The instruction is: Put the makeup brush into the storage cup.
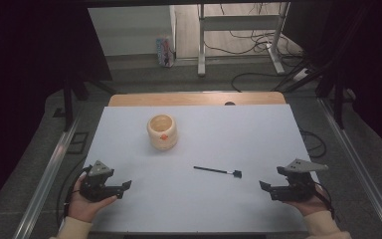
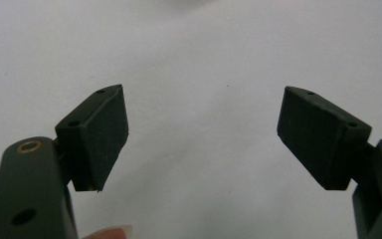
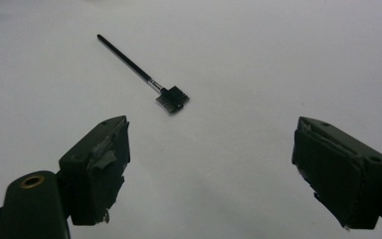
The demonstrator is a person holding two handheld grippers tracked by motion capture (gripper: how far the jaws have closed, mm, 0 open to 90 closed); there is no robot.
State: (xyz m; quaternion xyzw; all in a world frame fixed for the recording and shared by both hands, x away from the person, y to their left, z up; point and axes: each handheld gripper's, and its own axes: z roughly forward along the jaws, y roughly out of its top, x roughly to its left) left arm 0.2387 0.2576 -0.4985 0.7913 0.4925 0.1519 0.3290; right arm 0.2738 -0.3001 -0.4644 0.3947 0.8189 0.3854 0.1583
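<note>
Broadly, a white table (image 1: 199,199) is seen, with a cream pot (image 1: 162,132) stood toward its far left. Lower down, the left gripper (image 1: 127,184) and right gripper (image 1: 261,185) are held wide apart, nothing gripped. A small black brush (image 1: 219,172) is laid flat just beyond the right gripper.

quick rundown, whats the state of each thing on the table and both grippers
left gripper: open, holding nothing
right gripper: open, holding nothing
small black brush: lying flat on the table, untouched
cream pot: upright, mouth open, apart from the brush
</note>
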